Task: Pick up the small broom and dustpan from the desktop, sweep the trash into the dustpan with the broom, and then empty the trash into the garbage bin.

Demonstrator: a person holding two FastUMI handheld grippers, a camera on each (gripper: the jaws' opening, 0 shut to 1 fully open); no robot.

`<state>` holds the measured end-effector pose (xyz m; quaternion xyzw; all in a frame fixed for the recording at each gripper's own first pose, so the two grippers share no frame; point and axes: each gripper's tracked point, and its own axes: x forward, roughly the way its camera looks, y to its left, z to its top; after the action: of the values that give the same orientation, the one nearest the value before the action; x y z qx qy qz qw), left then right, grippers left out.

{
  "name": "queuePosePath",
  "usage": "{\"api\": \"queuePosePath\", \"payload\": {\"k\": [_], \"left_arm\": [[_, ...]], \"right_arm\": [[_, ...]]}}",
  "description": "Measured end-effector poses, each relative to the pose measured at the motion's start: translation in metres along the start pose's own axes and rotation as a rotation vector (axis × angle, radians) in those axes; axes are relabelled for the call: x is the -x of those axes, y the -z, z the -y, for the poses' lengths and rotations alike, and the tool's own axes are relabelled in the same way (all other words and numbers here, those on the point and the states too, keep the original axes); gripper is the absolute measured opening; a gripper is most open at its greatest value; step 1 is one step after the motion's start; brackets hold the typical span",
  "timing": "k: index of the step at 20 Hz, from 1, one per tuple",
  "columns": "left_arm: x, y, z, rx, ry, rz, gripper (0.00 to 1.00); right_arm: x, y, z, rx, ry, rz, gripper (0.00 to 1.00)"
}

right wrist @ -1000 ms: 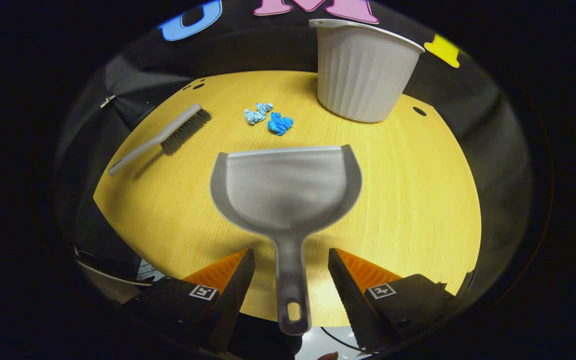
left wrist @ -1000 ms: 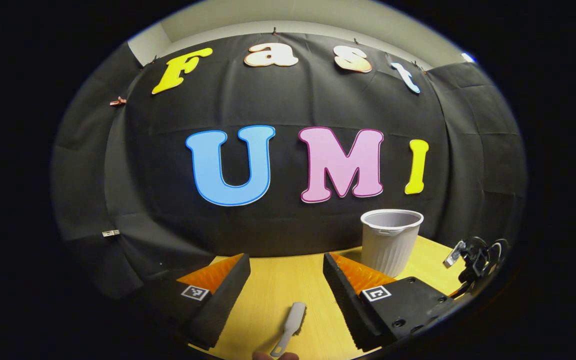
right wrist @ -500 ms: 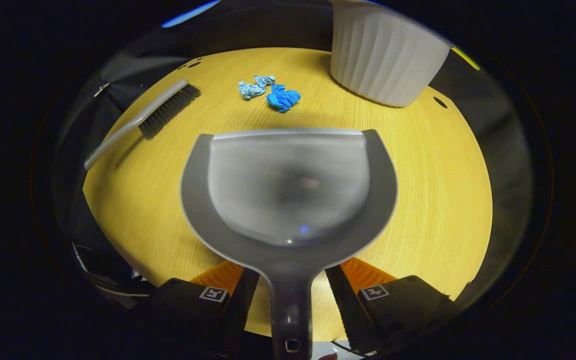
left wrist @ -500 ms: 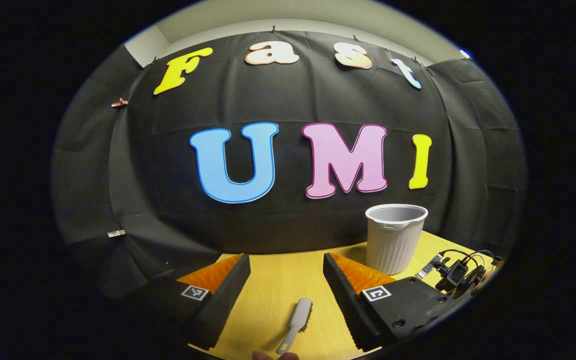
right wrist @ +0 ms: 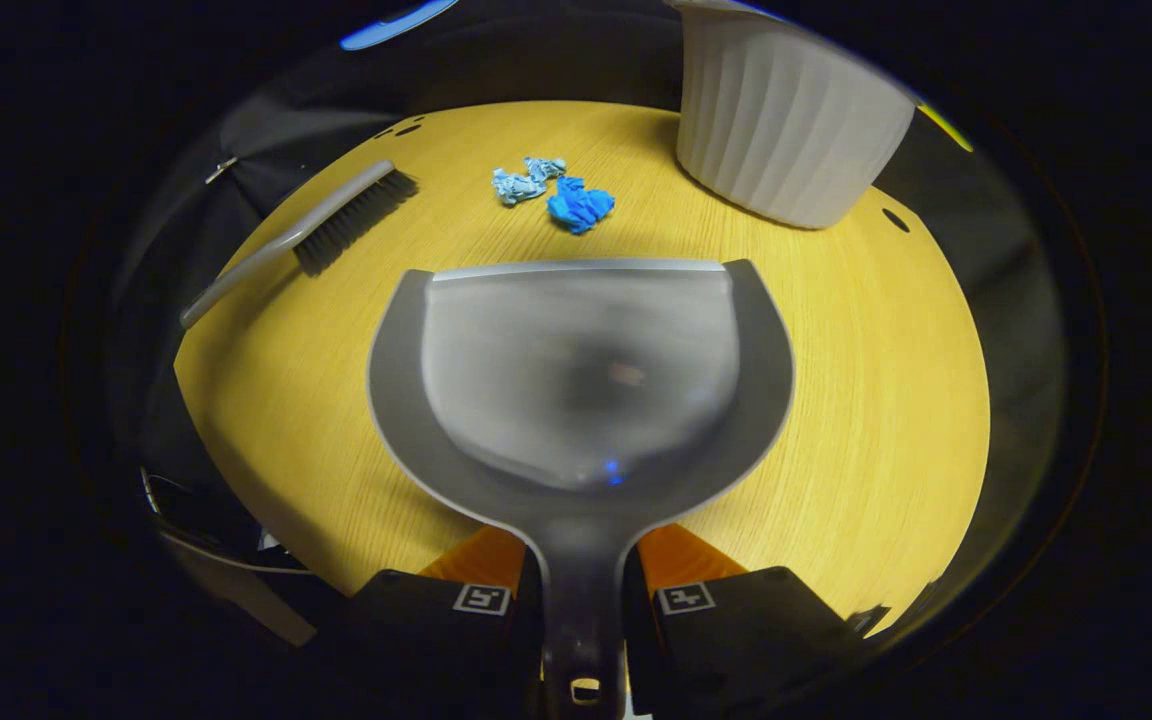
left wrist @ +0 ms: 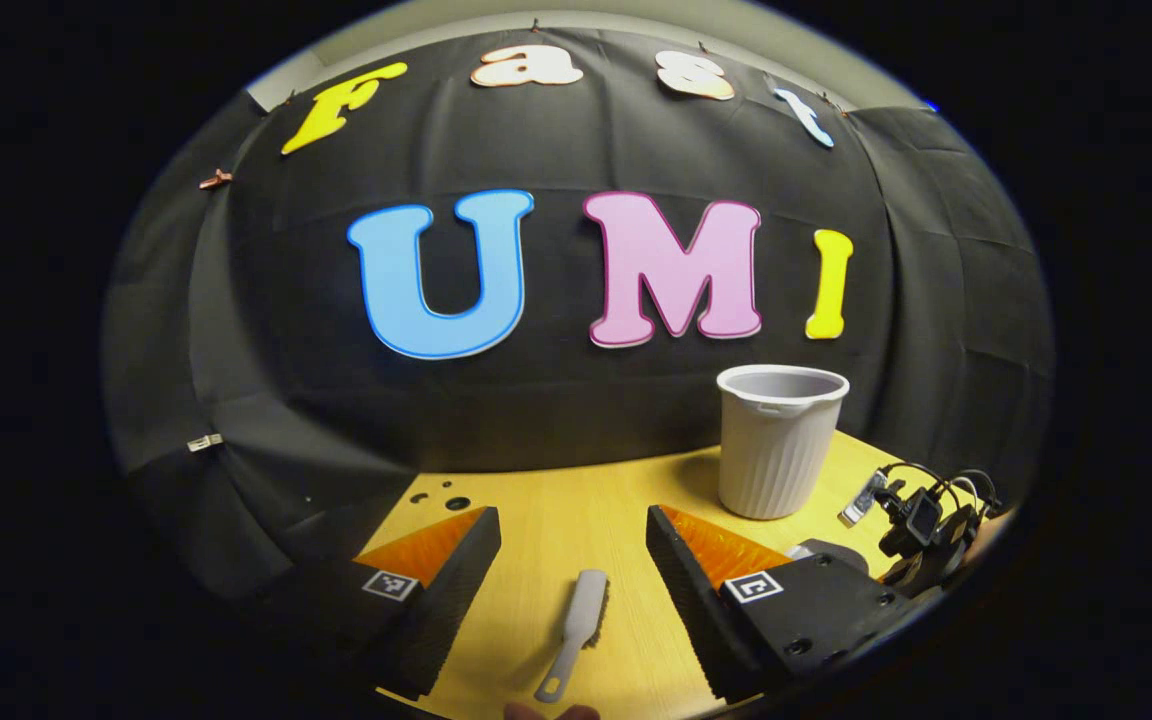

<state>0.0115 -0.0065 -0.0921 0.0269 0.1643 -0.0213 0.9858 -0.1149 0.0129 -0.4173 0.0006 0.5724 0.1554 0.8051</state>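
The right gripper [right wrist: 581, 590] has both fingers pressed against the handle of the dustpan [right wrist: 576, 370], whose pan stretches ahead over the table [right wrist: 866, 400]. Beyond its lip lie blue paper scraps [right wrist: 561, 195], with the bin [right wrist: 786, 130] ahead to the right. The left gripper [left wrist: 573, 560] hangs with its fingers spread, the broom [left wrist: 576, 625] lying between and below them.
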Motion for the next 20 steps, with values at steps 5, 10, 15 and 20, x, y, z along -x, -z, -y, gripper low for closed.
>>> {"api": "queuePosePath", "payload": {"k": [5, 10, 15, 20], "left_arm": [[-0.025, 0.066, 0.012, -0.023, 0.077, -0.184, 0.96], [-0.046, 0.128, 0.006, -0.094, 0.101, -0.363, 0.96], [-0.060, 0.179, -0.002, -0.069, 0.150, -0.557, 0.96], [-0.069, 0.230, -0.010, -0.109, 0.151, -0.729, 0.96]], "right_arm": [[0.025, 0.000, 0.009, 0.070, -0.015, 0.014, 0.30], [0.046, -0.002, 0.023, 0.126, -0.010, 0.023, 0.36], [0.054, -0.005, 0.028, 0.147, -0.009, 0.042, 0.36], [0.052, -0.004, 0.030, 0.153, -0.013, 0.036, 0.36]]}}
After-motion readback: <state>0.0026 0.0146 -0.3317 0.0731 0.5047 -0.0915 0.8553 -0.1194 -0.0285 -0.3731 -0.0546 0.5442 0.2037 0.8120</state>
